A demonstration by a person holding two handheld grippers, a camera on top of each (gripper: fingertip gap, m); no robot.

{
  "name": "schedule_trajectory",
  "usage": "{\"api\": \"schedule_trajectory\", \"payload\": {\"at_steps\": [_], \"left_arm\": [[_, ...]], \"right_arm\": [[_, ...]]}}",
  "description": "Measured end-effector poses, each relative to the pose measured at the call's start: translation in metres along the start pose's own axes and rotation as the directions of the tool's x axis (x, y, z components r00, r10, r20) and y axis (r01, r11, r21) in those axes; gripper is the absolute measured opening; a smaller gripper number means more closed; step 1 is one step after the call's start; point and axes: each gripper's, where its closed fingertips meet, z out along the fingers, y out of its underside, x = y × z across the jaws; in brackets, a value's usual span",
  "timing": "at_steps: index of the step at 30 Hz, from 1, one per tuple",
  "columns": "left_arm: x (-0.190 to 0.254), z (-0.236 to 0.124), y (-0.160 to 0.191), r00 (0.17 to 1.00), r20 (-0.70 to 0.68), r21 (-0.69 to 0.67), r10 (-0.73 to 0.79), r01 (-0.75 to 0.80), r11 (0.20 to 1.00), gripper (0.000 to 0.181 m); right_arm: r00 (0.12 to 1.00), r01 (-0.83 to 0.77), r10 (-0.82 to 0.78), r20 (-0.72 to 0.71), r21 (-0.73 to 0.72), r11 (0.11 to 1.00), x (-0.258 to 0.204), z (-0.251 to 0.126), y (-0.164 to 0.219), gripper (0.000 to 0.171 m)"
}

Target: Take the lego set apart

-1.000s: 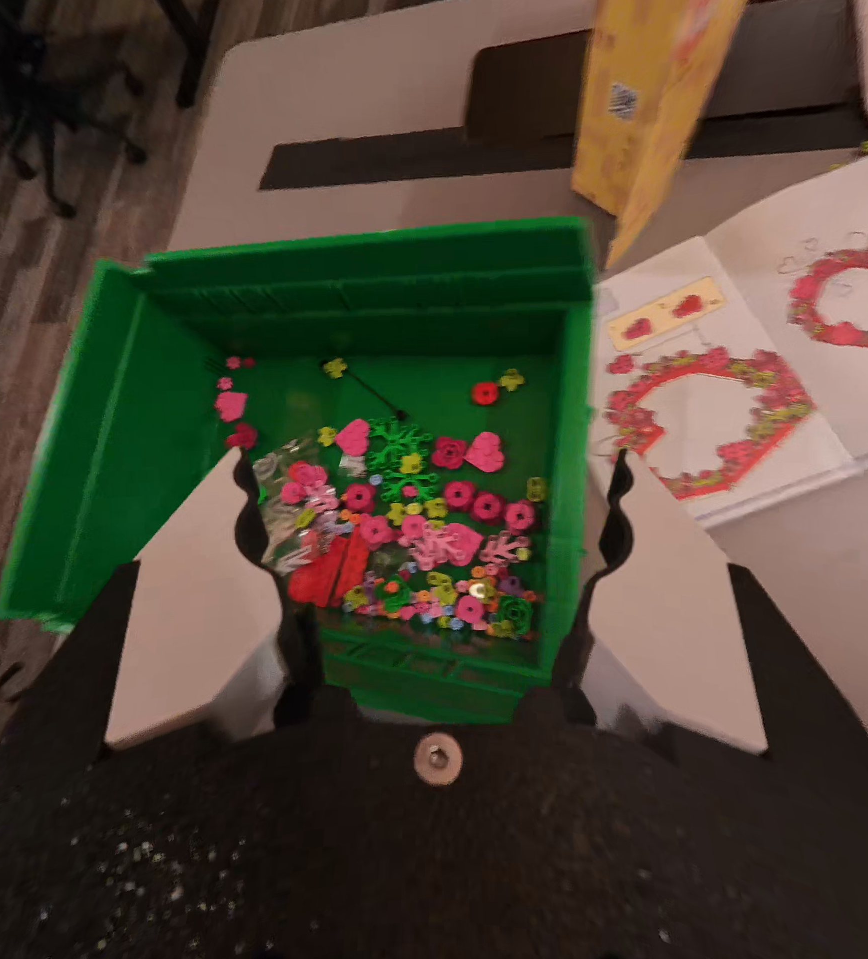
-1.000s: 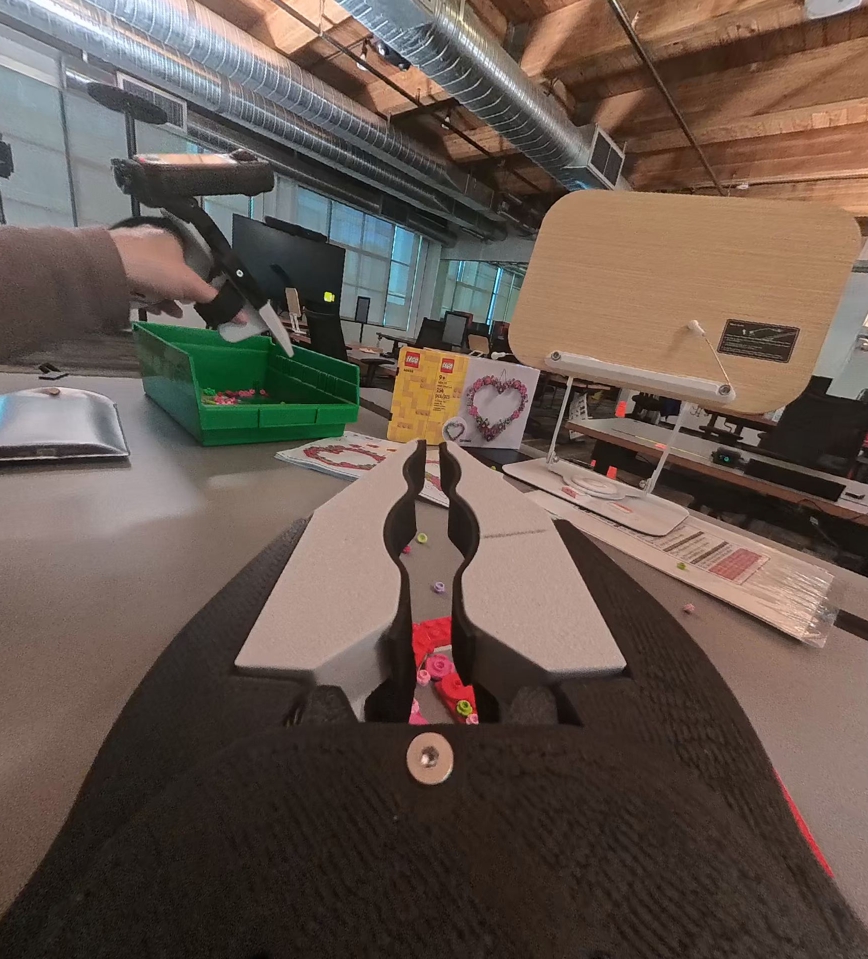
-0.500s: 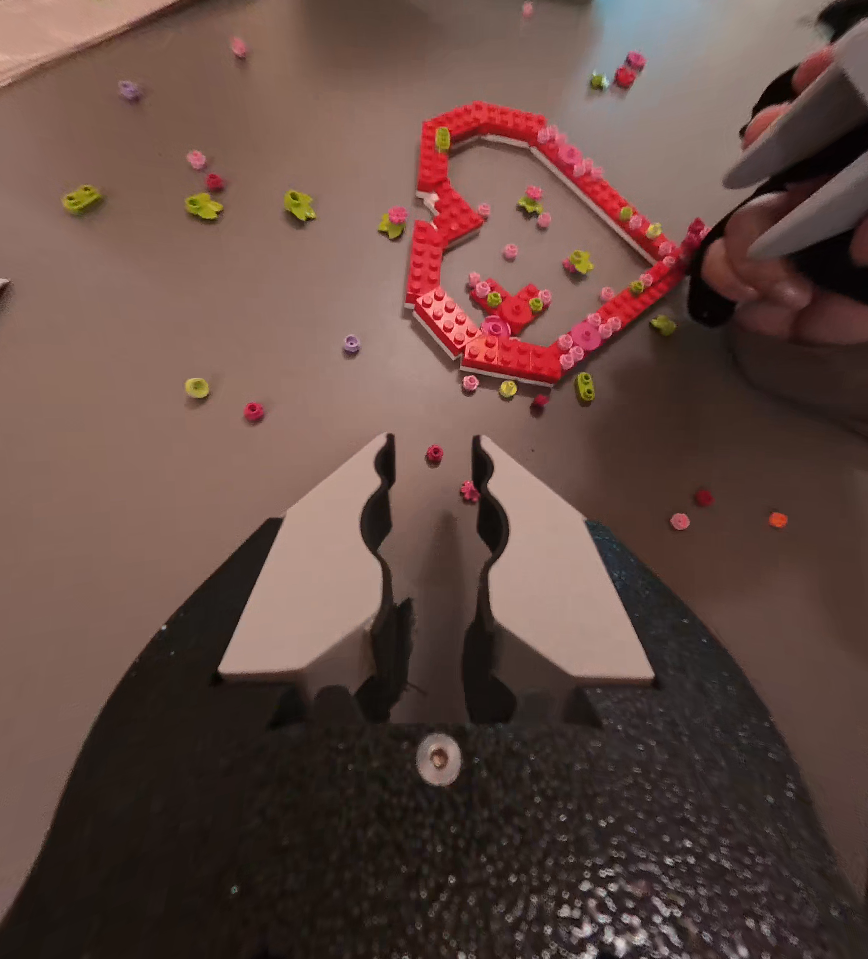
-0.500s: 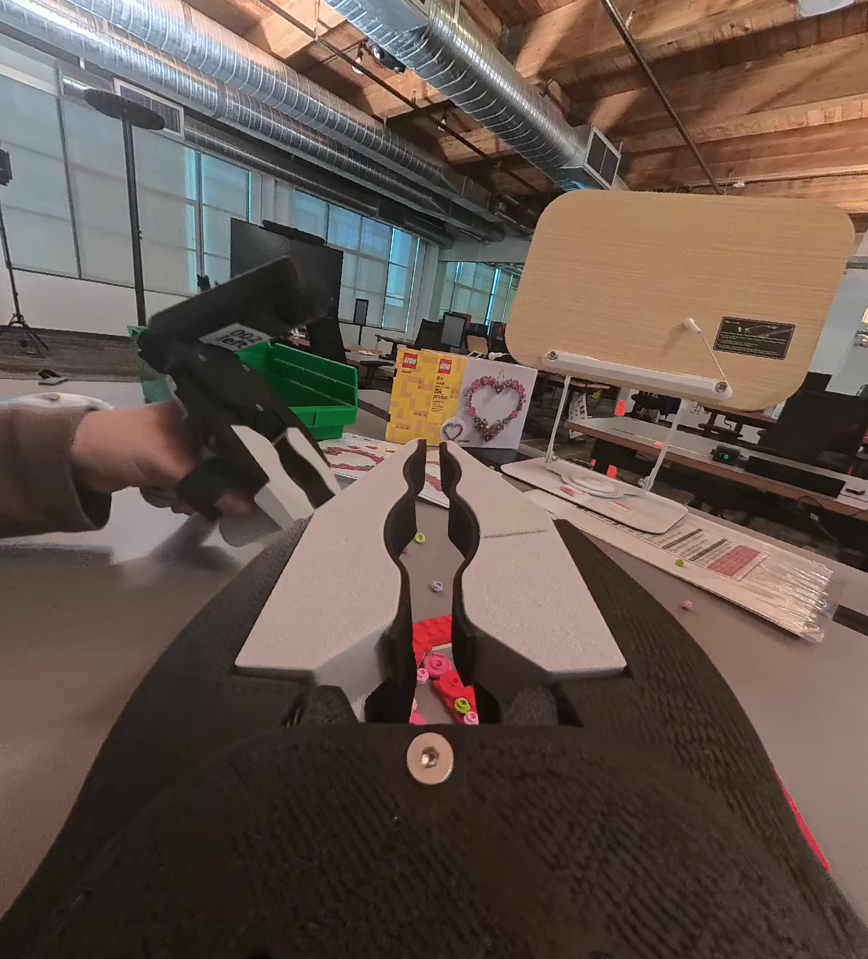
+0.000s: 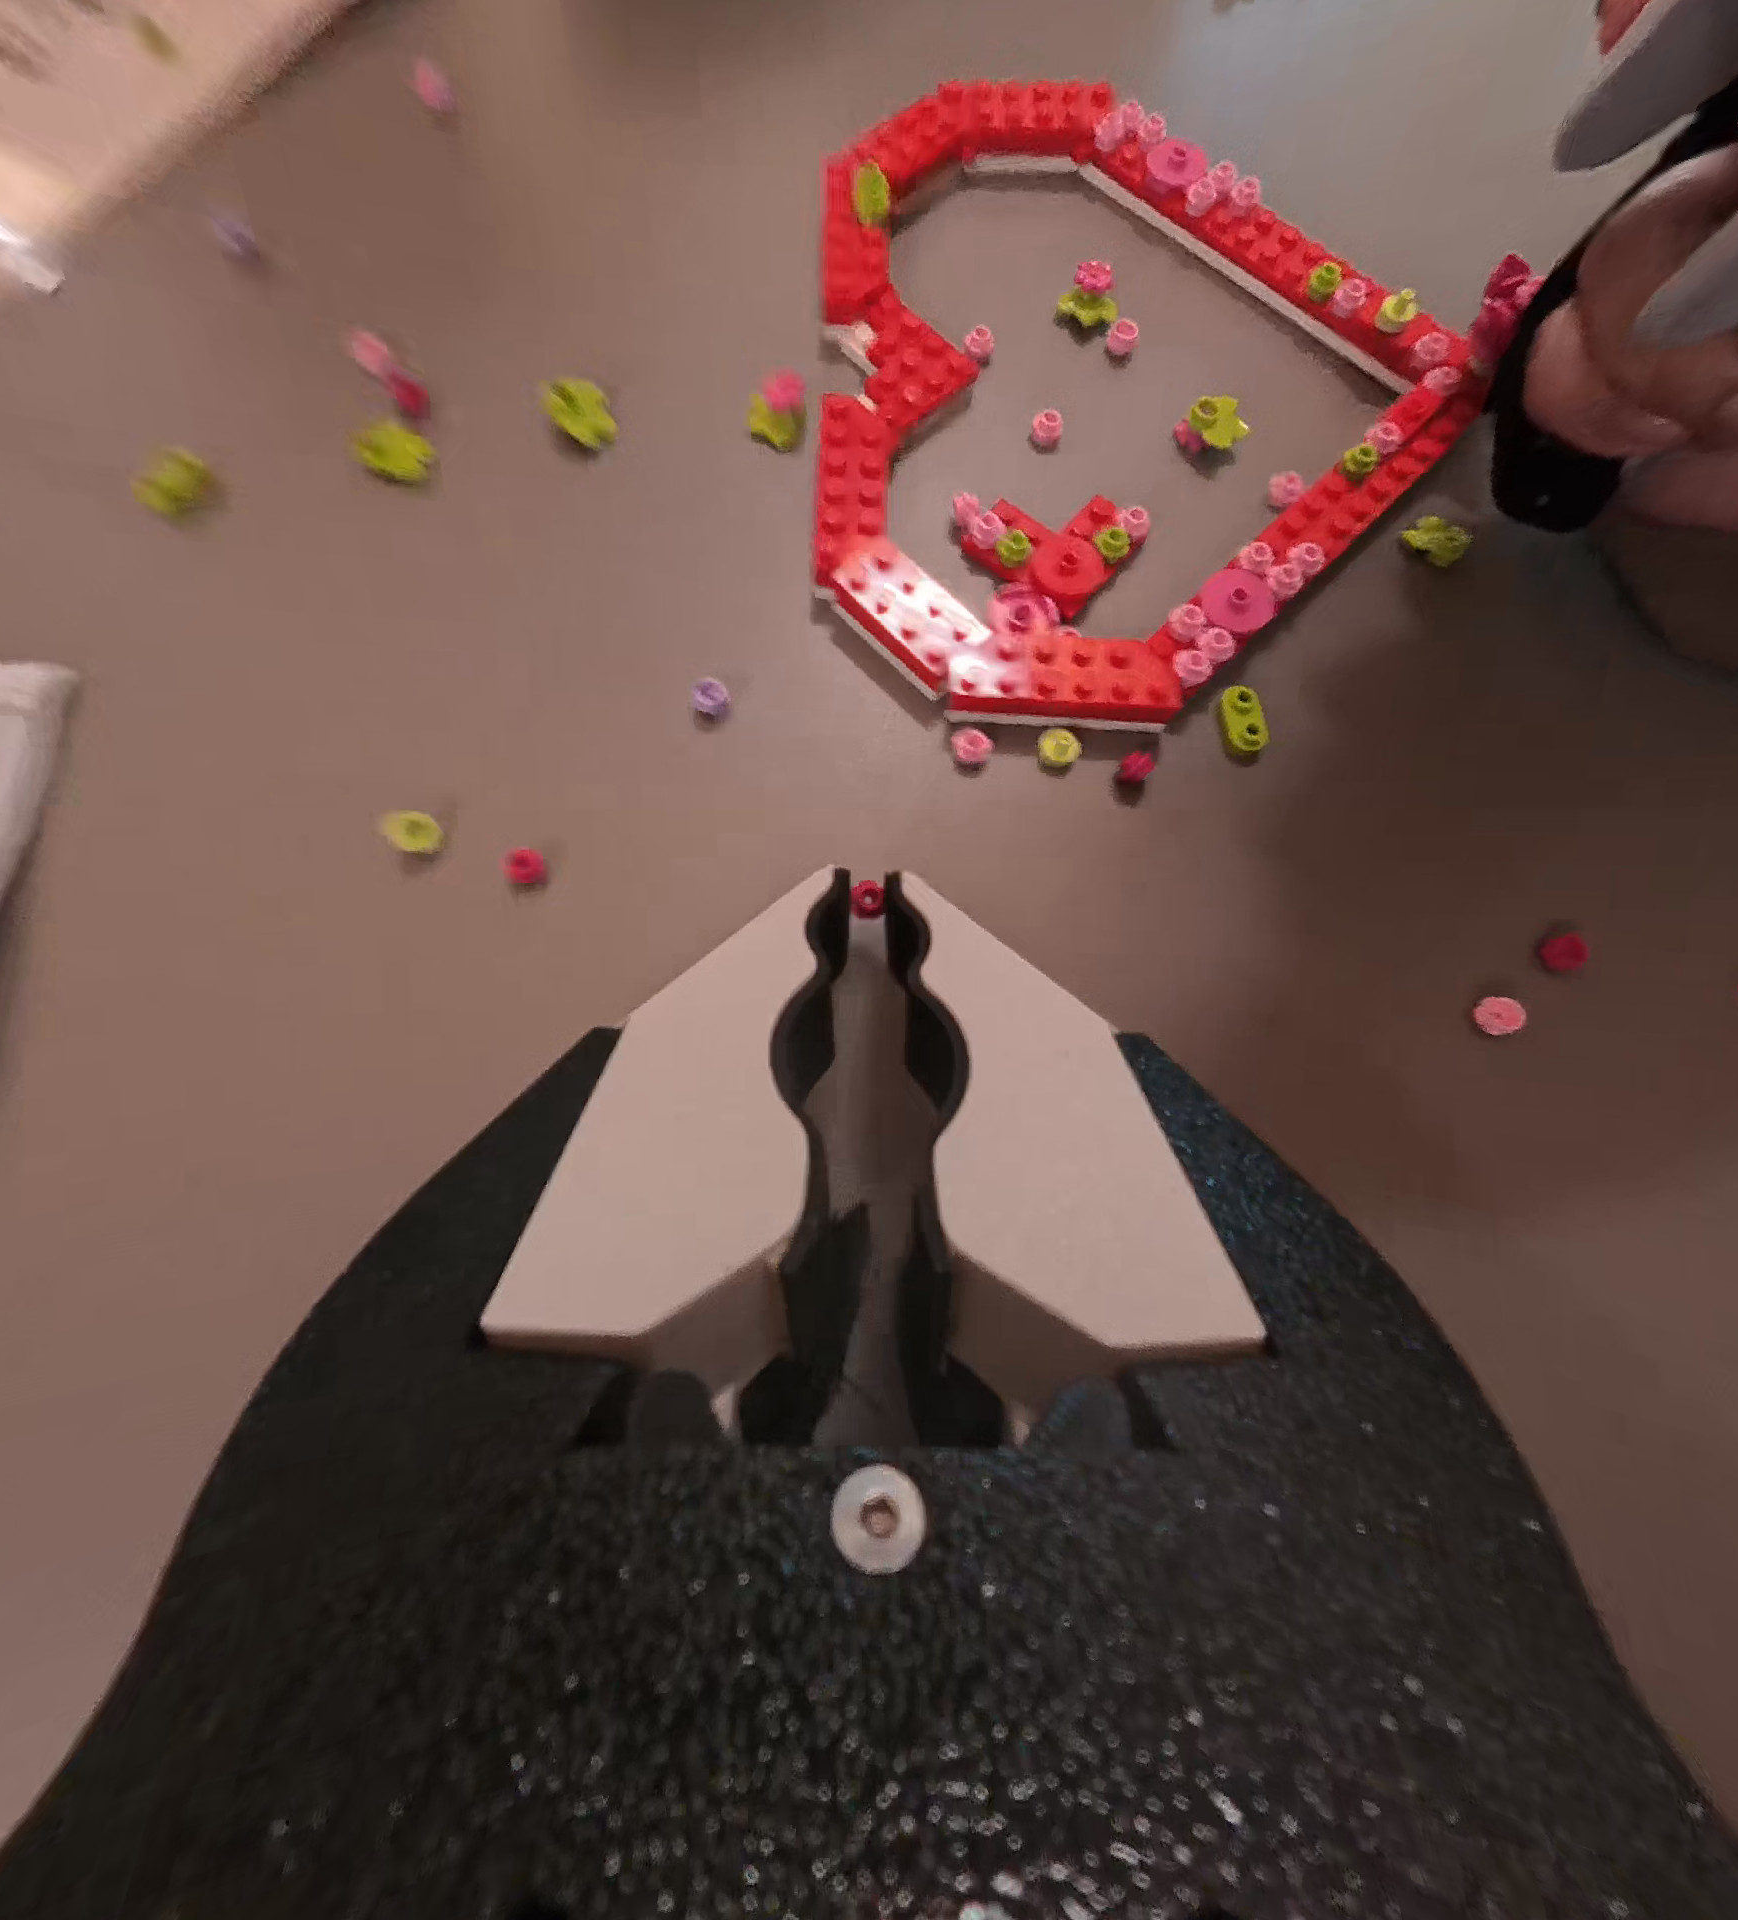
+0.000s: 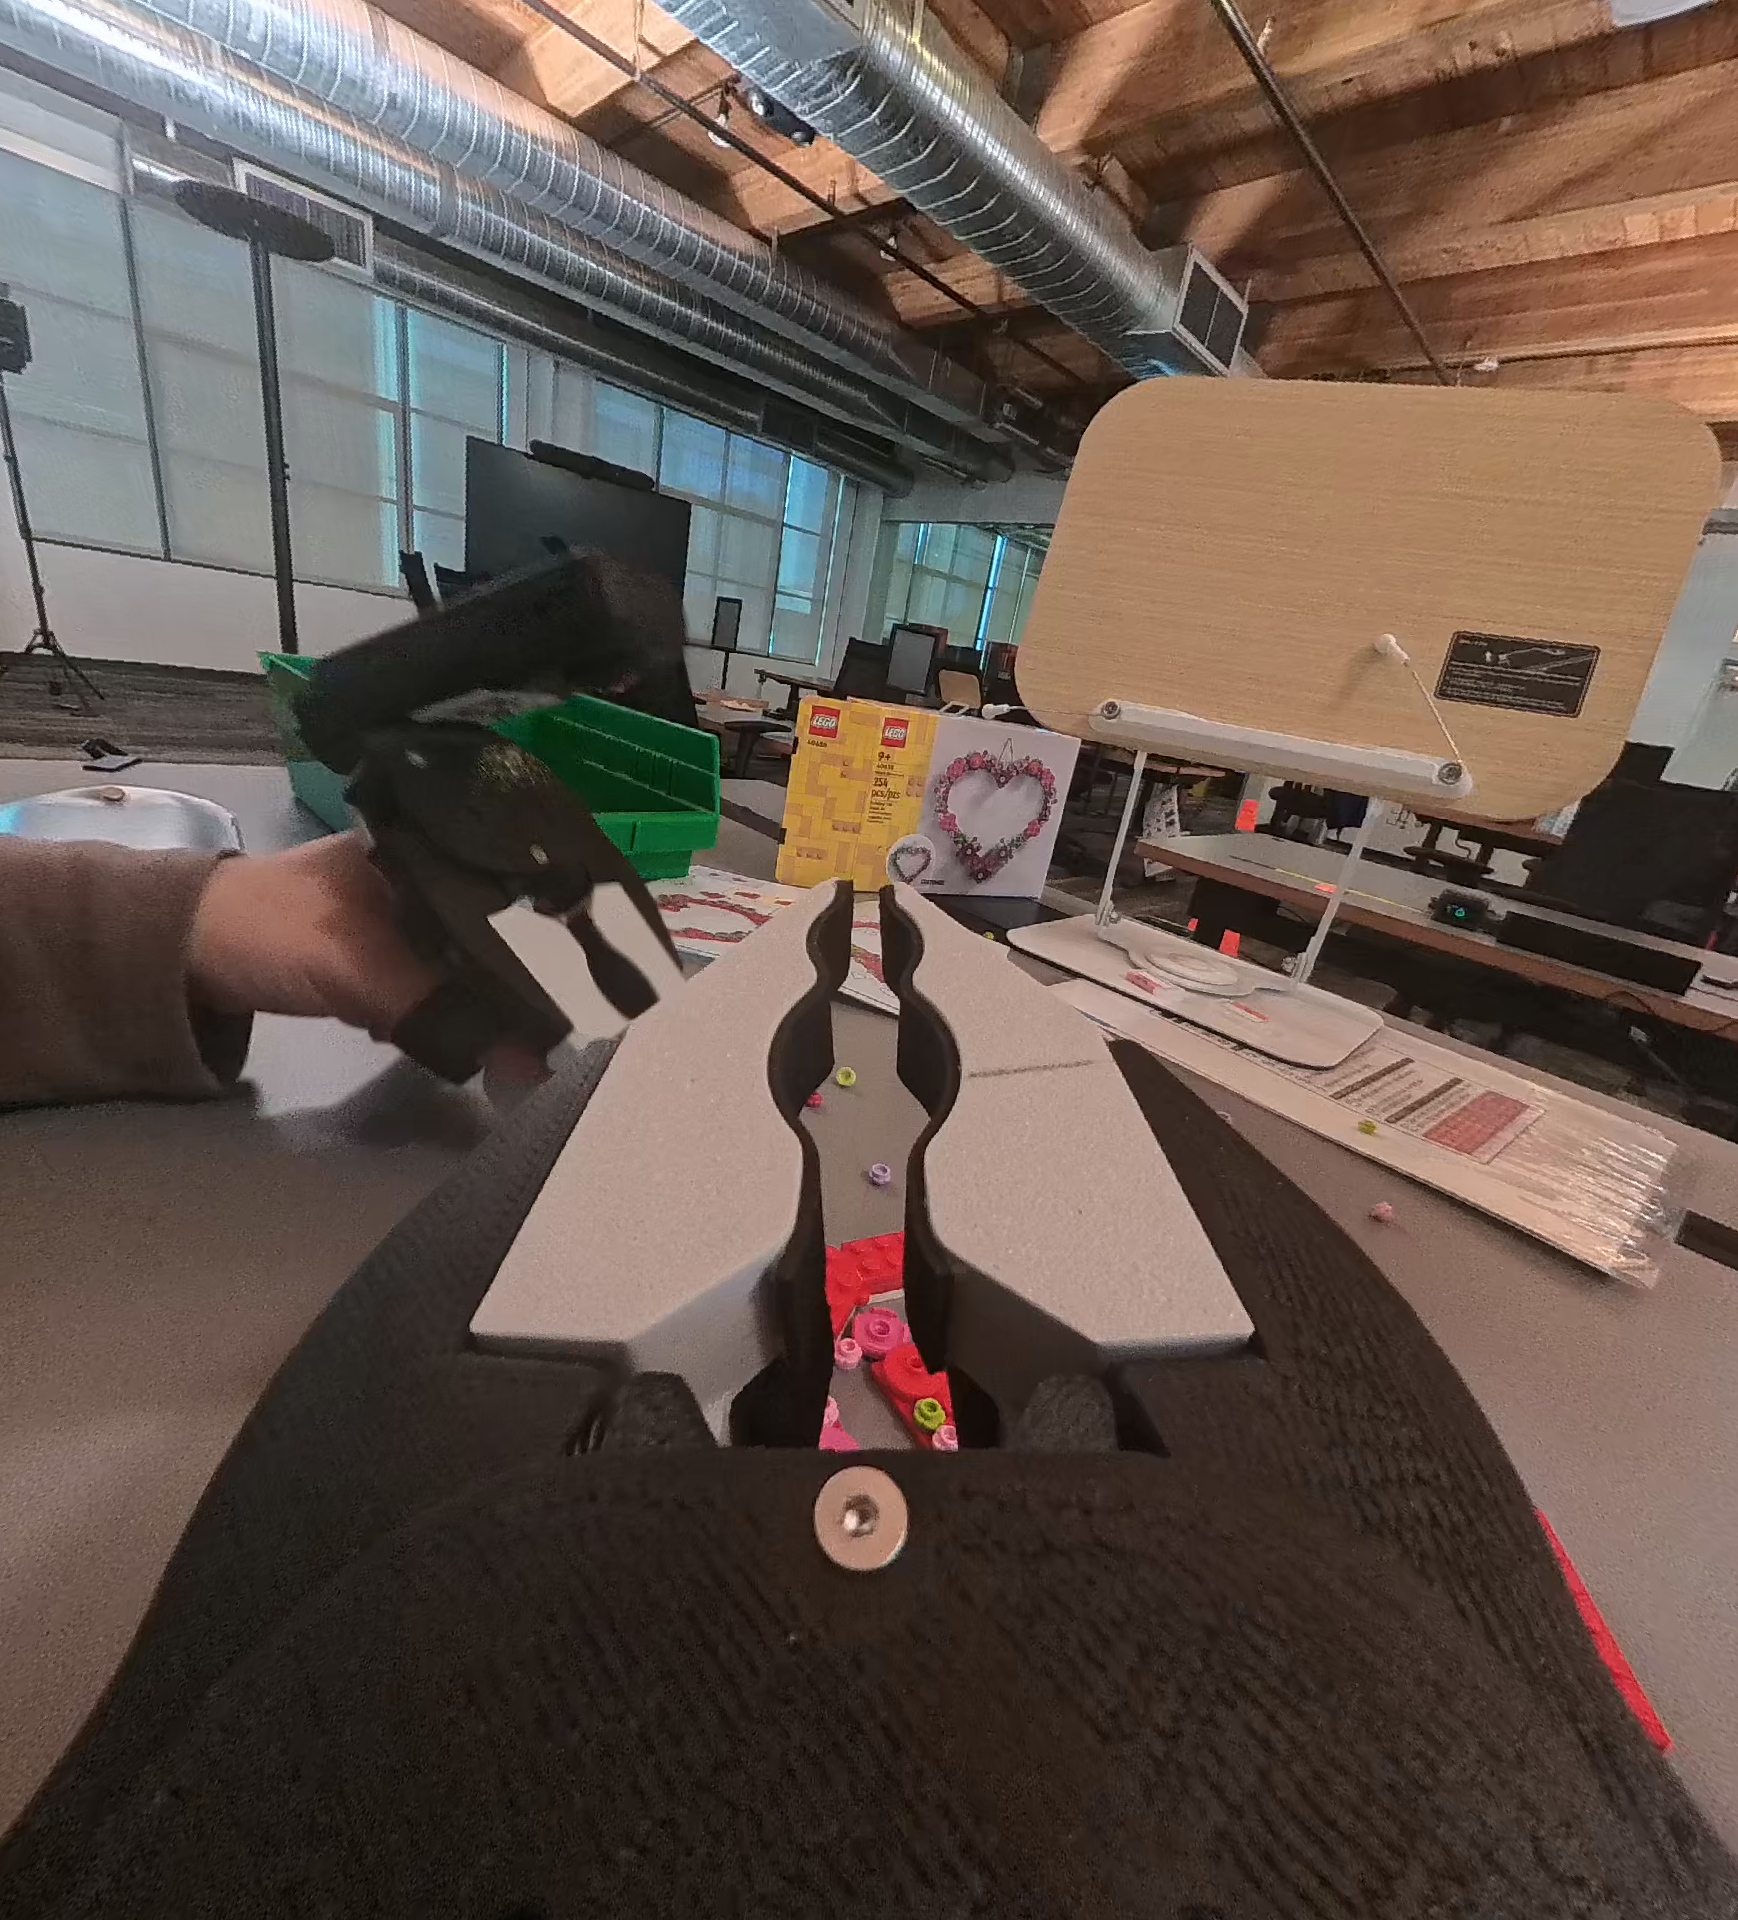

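Grey-brown counter (image 5: 221,1039) carries the work; an open-plan room with wooden ceiling and ducting lies behind in the right wrist view. Red heart frame (image 5: 1104,416), the lego set, lies flat on the counter ahead of the left gripper (image 5: 867,891), still mostly assembled, with pink and lime studs dotted along its top and a small red sub-piece (image 5: 1057,545) lying inside the outline. Left gripper's fingers are drawn nearly together around one dark-pink stud (image 5: 867,896) at their tips; whether they truly pinch it or only bracket it cannot be told. Right gripper (image 6: 867,904) has its fingers narrowly apart with nothing between the tips; part of the frame shows through the gap below, so it appears to rest at the frame's pointed end. Step in hand, as judged: gathering loose removed pieces one at a time. Next move calls for a firm close on the stud, a lift, and carriage to the green bin (image 6: 636,769) beyond, left of the yellow set box (image 6: 865,790). Count: one frame, one bin, one box, one wooden book stand (image 6: 1364,592); loose pieces on the counter number about twenty or more, exact count uncertain owing to blur at left.
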Motion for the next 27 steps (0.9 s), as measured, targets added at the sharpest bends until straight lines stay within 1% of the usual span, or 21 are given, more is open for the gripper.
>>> {"api": "schedule_trajectory", "payload": {"at_steps": [1, 2, 3, 5, 6, 8, 10, 11, 12, 14, 15, 16, 17, 20, 21, 22, 23, 24, 25, 26, 27], "left_arm": [[-0.012, -0.011, -0.006, 0.995, 0.091, 0.020, 0.044, -0.046, 0.999, 0.003], [-0.032, -0.029, -0.012, 0.974, 0.217, 0.026, 0.072, -0.080, 0.996, 0.003], [-0.057, -0.054, -0.018, 0.931, 0.357, 0.028, 0.077, -0.093, 0.995, 0.002], [-0.112, -0.117, -0.018, 0.797, 0.602, 0.002, 0.043, -0.056, 0.998, 0.002], [-0.135, -0.148, -0.012, 0.730, 0.683, -0.011, 0.008, -0.001, 1.000, 0.003], [-0.173, -0.204, 0.010, 0.599, 0.799, -0.019, -0.058, 0.123, 0.992, 0.003], [-0.201, -0.241, 0.042, 0.507, 0.855, -0.030, -0.110, 0.261, 0.965, 0.003], [-0.211, -0.254, 0.058, 0.472, 0.871, -0.031, -0.134, 0.325, 0.945, 0.011], [-0.221, -0.264, 0.072, 0.440, 0.884, -0.021, -0.162, 0.382, 0.924, 0.031], [-0.237, -0.283, 0.091, 0.349, 0.915, 0.026, -0.202, 0.449, 0.893, 0.090], [-0.240, -0.288, 0.099, 0.323, 0.922, 0.035, -0.213, 0.478, 0.878, 0.108], [-0.242, -0.290, 0.104, 0.301, 0.928, 0.042, -0.219, 0.499, 0.865, 0.118], [-0.242, -0.291, 0.103, 0.294, 0.930, 0.051, -0.222, 0.495, 0.867, 0.121], [-0.238, -0.282, 0.093, 0.309, 0.917, 0.086, -0.253, 0.465, 0.881, 0.114], [-0.234, -0.276, 0.089, 0.326, 0.910, 0.084, -0.256, 0.461, 0.883, 0.111], [-0.229, -0.266, 0.080, 0.366, 0.893, 0.082, -0.262, 0.439, 0.895, 0.105], [-0.221, -0.251, 0.063, 0.425, 0.862, 0.105, -0.275, 0.382, 0.918, 0.092], [-0.206, -0.226, 0.039, 0.528, 0.798, 0.142, -0.290, 0.303, 0.942, 0.079], [-0.183, -0.194, 0.012, 0.666, 0.687, 0.186, -0.292, 0.228, 0.956, 0.067], [-0.155, -0.160, -0.010, 0.786, 0.552, 0.222, -0.277, 0.183, 0.958, 0.054], [-0.129, -0.129, -0.025, 0.865, 0.430, 0.234, -0.258, 0.169, 0.957, 0.046]], "right_arm": [[1.000, 0.000, 0.000, -0.001, 0.001, 1.000, 0.000, 0.000, 0.000, 0.003], [1.000, 0.000, 0.000, -0.002, 0.001, 1.000, 0.001, 0.000, 0.000, 0.003], [1.000, -0.001, 0.001, -0.002, 0.001, 1.000, 0.001, 0.000, 0.000, 0.003], [1.000, -0.002, 0.002, -0.001, 0.002, 1.000, 0.001, 0.000, 0.000, 0.003], [1.000, -0.002, 0.002, -0.001, 0.002, 1.000, 0.000, 0.000, 0.000, 0.003], [1.000, -0.003, 0.003, -0.001, 0.002, 1.000, 0.000, 0.000, -0.001, 0.003], [1.000, -0.005, 0.005, -0.003, 0.005, 1.000, 0.001, 0.000, -0.001, 0.003], [1.000, -0.007, 0.007, -0.005, 0.005, 1.000, 0.001, 0.000, -0.001, 0.003], [1.000, -0.007, 0.007, -0.006, 0.005, 1.000, 0.002, 0.000, -0.001, 0.003], [1.000, -0.004, 0.004, -0.008, 0.004, 1.000, 0.002, -0.001, -0.001, 0.003], [1.000, 0.000, 0.001, -0.009, 0.003, 1.000, 0.002, -0.001, 0.000, 0.003], [1.000, 0.003, -0.003, -0.012, 0.001, 1.000, 0.002, -0.001, 0.000, 0.003], [1.000, 0.006, -0.006, -0.014, -0.001, 1.000, 0.002, -0.001, 0.000, 0.003], [1.000, 0.004, -0.004, -0.020, -0.004, 1.000, 0.004, -0.002, 0.001, 0.003], [1.000, 0.003, -0.003, -0.021, -0.004, 1.000, 0.004, -0.002, 0.001, 0.003], [1.000, 0.004, -0.004, -0.022, -0.004, 1.000, 0.004, -0.002, 0.002, 0.003], [1.000, 0.006, -0.006, -0.022, -0.005, 1.000, 0.004, -0.002, 0.001, 0.003], [1.000, 0.009, -0.009, -0.021, -0.004, 1.000, 0.003, -0.001, 0.001, 0.003], [1.000, 0.011, -0.011, -0.020, -0.005, 1.000, 0.003, -0.001, 0.001, 0.003], [1.000, 0.013, -0.013, -0.018, -0.006, 1.000, 0.002, -0.001, 0.001, 0.003], [1.000, 0.015, -0.015, -0.016, -0.006, 1.000, 0.001, -0.001, 0.001, 0.003]]}}
